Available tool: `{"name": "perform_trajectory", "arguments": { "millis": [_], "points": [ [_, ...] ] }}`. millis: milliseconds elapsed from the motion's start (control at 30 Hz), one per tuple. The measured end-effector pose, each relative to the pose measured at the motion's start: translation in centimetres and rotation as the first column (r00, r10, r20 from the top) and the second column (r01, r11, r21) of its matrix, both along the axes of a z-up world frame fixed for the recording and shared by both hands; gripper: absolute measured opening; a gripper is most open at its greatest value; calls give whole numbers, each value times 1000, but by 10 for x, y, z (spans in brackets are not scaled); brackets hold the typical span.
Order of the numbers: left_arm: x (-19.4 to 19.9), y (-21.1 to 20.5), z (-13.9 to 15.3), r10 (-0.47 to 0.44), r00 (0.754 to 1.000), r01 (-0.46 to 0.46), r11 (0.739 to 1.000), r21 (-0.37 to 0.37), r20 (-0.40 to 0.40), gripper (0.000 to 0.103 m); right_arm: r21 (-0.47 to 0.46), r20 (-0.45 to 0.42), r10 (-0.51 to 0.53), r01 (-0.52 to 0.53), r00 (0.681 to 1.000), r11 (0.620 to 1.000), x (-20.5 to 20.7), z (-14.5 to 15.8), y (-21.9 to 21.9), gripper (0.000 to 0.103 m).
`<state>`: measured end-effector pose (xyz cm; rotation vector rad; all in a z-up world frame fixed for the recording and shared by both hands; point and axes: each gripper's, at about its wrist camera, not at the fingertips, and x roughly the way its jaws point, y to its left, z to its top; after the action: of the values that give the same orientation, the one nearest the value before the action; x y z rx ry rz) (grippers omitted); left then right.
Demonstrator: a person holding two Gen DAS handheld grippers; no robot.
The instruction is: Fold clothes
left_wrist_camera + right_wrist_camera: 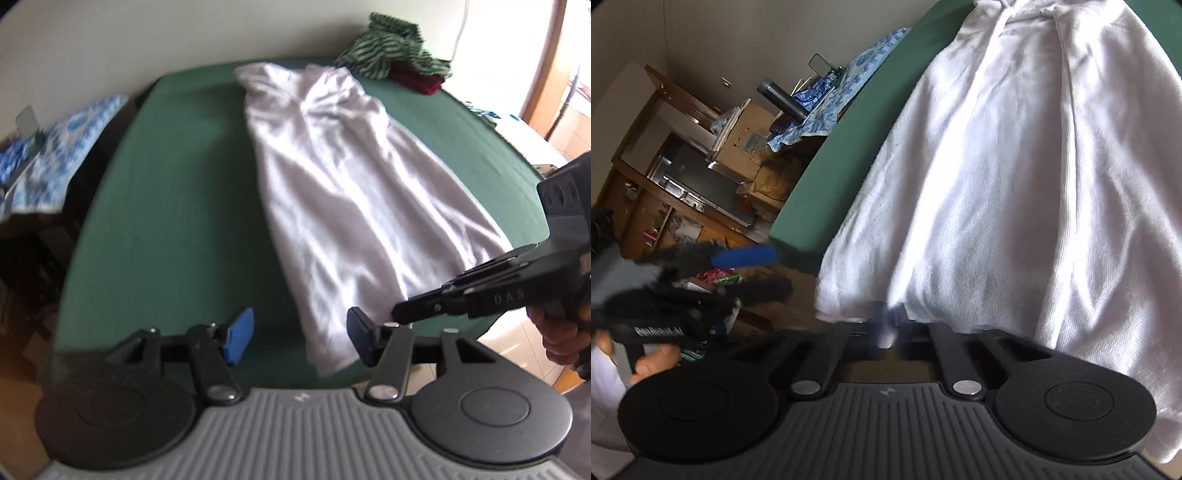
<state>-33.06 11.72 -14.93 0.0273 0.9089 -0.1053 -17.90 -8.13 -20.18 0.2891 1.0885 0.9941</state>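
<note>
White garment (332, 184) — soft, light and limp, likely to sag and slide when lifted, so best taken at the hem corners along the near edge of the green surface (166, 192). It lies lengthwise down the middle, narrow end toward the far edge, hem overhanging the near edge; the cloth is wrinkled, with a fine knit texture. Left hand-held gripper (295, 339) — fingers spread, empty, just at the hem's left corner. Right hand-held gripper (886, 325) — fingers pressed together, apparently pinching the hem, though blur hides the contact. Striped and dark red clothes (391, 51) wait at the far right corner.
</note>
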Motion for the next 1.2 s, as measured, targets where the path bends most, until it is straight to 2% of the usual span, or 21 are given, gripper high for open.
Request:
{"name": "perform_trajectory", "arguments": {
  "millis": [100,233,267,333,433,500,567,633,700,767,833,867,1033,1133,1167,1200],
  "points": [
    [14,-13,-5,-37,999,37,999,12,-2,57,-42,59,20,-17,998,999,-2,7,-5,4],
    [21,-28,-16,-89,996,90,994,57,-19,57,-83,45,22,-18,999,996,-4,-2,-5,5],
    [24,-32,-18,-103,994,105,992,68,-22,57,-94,42,22,-18,999,995,-4,-4,-5,10],
    [28,-41,-24,-132,991,135,985,104,-35,59,-118,60,44,-37,997,992,-8,-3,-4,14],
    [26,-44,-37,-154,984,168,971,171,-95,57,-102,123,42,-29,992,994,-8,11,-12,16],
    [26,-44,-35,-160,982,176,968,177,-101,51,-62,155,-32,42,987,997,2,24,-25,19],
    [26,-48,-21,-187,981,193,968,160,-47,50,-23,167,-114,119,979,993,22,33,-35,26],
    [27,-52,-7,-213,977,210,967,145,8,54,2,147,-185,187,972,982,48,36,-39,26],
    [31,-58,0,-245,969,238,962,131,39,69,7,107,-267,268,958,963,78,35,-39,28],
    [43,-67,-9,-293,956,289,950,115,18,69,19,83,-324,324,942,946,107,37,-36,32],
    [57,-71,-29,-323,945,326,941,89,-47,67,25,86,-366,365,927,931,136,41,-27,42],
    [62,-72,-38,-337,938,343,937,69,-78,68,28,87,-386,385,918,922,150,43,-23,44],
    [66,-76,-44,-463,878,465,885,-19,-118,75,-6,4,-496,496,868,868,218,28,4,44],
    [80,-68,-43,-510,851,499,860,-109,-126,70,-37,-14,-531,530,847,847,245,10,25,44],
    [85,-65,-43,-524,842,510,851,-125,-127,69,-34,-9,-538,537,843,843,252,5,32,39],
    [91,-63,-44,-537,834,522,843,-133,-130,68,-28,-10,-538,537,843,843,258,2,38,40]
  ]
}}
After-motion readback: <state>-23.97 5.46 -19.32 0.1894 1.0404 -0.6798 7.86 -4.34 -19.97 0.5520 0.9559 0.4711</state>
